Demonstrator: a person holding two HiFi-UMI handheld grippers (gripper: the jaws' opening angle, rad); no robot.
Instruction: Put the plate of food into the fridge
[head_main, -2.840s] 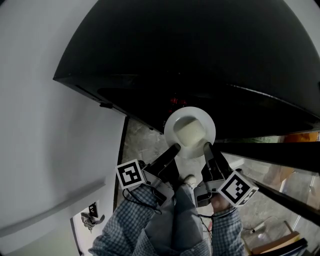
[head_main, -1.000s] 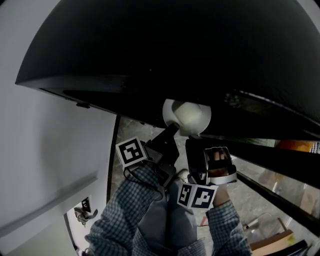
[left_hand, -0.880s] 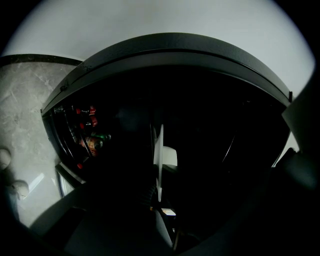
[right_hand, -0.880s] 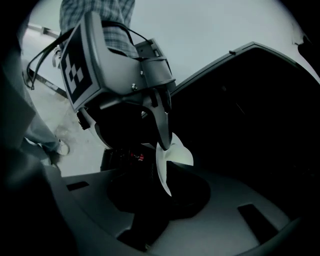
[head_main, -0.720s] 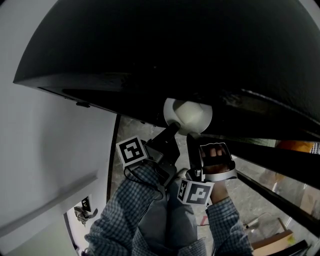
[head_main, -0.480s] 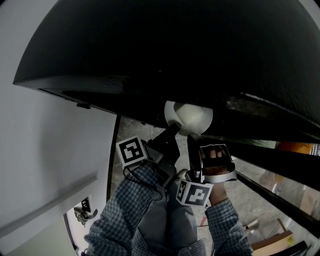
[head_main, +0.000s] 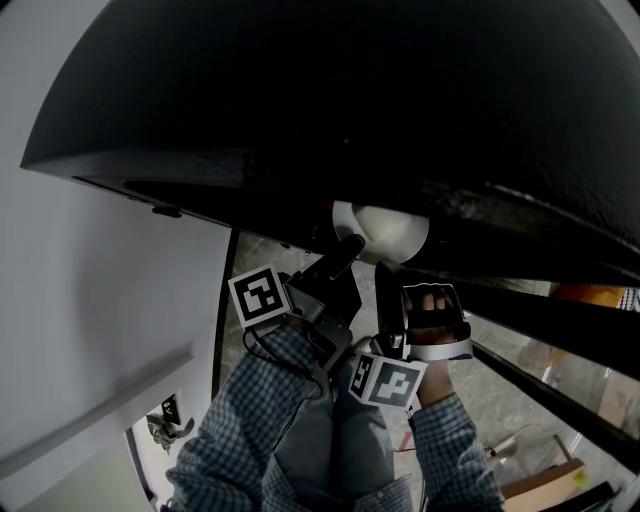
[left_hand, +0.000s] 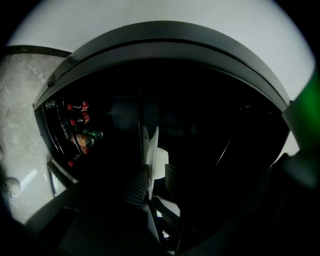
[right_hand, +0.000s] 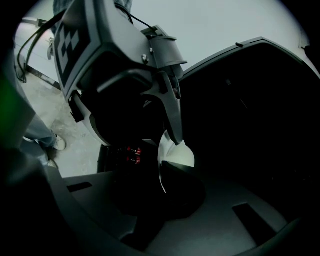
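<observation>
A white plate (head_main: 388, 228) with pale food on it sits at the dark mouth of the fridge (head_main: 350, 110). My left gripper (head_main: 348, 247) is shut on the plate's near rim. In the left gripper view the plate (left_hand: 156, 159) stands edge-on between the ribbed pads (left_hand: 137, 183). My right gripper (head_main: 384, 272) is rolled onto its side, one black finger reaching to the plate's lower edge. In the right gripper view the plate (right_hand: 180, 156) shows half behind a dark jaw, and I cannot tell how its jaws stand.
The fridge interior is almost black. Red-capped bottles and cans (left_hand: 80, 125) stand in a rack at its left. A white panel (head_main: 100, 300) rises on the left, marble floor (head_main: 262, 275) lies below, and dark door shelves (head_main: 540, 315) run on the right.
The plate has moved deeper under the fridge's dark edge. The right gripper, earlier at the rim with its cube to the right, has rolled over; in the last second both shifted only slightly.
</observation>
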